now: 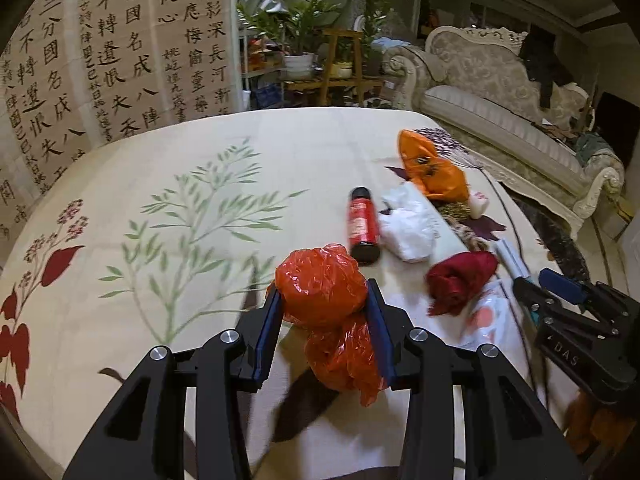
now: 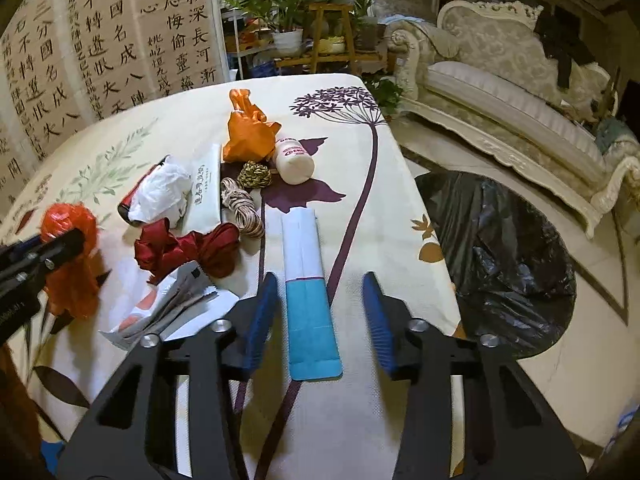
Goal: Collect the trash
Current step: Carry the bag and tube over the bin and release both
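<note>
- My left tool (image 1: 325, 312) is clenched on a crumpled red-orange plastic bag (image 1: 322, 286); both blue pads press into its sides, low in the middle of the left wrist view. Part of the bag hangs below the pads, down toward the floral-print tablecloth on the table (image 1: 168, 152).
- My right tool (image 2: 320, 312) is released. A flat white-and-teal packet (image 2: 308, 276) lies on the cloth between its blue pads, closer to the left pad, with clear space on the right side, so nothing is gripped there.
- The rest of the trash sits mid-frame in the right wrist view: a dark red satin ribbon (image 2: 188, 246) left of the packet, and below it a torn white wrapper with orange spots (image 2: 168, 304).
- Above the ribbon: a crumpled white plastic bag (image 2: 160, 194) lying over a red cylindrical can with black ends (image 2: 129, 206).
- Further up: an orange plastic bag (image 2: 248, 136), a small white bottle on its side (image 2: 294, 162), a ball of gold-and-black cord (image 2: 255, 174) and a coil of beige twine (image 2: 242, 208).
- Right side of that frame, on the floor just beside the table: an open black trash bag (image 2: 500, 264).
- Top right: a cream ornate sofa (image 2: 500, 92).
</note>
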`<state>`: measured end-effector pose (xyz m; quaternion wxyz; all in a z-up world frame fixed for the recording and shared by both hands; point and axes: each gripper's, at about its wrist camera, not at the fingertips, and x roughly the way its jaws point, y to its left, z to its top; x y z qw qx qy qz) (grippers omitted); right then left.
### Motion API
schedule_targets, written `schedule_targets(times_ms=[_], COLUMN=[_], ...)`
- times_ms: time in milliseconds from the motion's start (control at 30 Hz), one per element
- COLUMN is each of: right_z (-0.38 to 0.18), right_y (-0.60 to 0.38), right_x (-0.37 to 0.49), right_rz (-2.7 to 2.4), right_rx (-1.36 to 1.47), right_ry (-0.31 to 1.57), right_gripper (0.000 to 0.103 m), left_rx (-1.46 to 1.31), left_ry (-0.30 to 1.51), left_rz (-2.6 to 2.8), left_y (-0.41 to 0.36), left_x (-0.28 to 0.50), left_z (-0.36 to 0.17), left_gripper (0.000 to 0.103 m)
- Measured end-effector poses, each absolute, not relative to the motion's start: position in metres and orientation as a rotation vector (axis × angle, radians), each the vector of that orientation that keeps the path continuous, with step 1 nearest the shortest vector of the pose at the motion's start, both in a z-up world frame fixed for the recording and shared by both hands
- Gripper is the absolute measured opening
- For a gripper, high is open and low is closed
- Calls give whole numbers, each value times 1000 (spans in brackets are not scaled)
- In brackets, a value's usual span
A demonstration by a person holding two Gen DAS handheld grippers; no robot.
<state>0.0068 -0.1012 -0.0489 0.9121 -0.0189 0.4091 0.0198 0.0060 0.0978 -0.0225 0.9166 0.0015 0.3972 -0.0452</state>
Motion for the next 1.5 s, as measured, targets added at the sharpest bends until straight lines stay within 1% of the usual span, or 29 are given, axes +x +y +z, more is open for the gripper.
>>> schedule_targets(times_ms=[33,67,233,400,867,1100,1500], right_z=[-49,-48,-46,-35,-16,-22,-36], right_y=[-101,-102,-108,-123,-219,-248,-280], right_x=[6,6,5,-2,-5,7,26], right_rz=[40,40,34,-5,-218,-257,-297], right_rx=[-42,-40,-13,6,75,103,139], right_ry=[842,842,839,805,725,714,722], right_gripper=[24,19,19,19,19,19,19], left_rx=[-1,-7,-24,-17,36,105,175], left_ry=[817,816,797,768,695,694,721], left_rz=[-92,-92,-112,-172,-386,-425,-454], left_y=[99,101,98,79,-34,-86,-137], left_x=[6,7,5,3,27,47,78], left_z=[-22,-21,-13,-4,15,7,-8], left_gripper=[41,41,41,41,41,41,41])
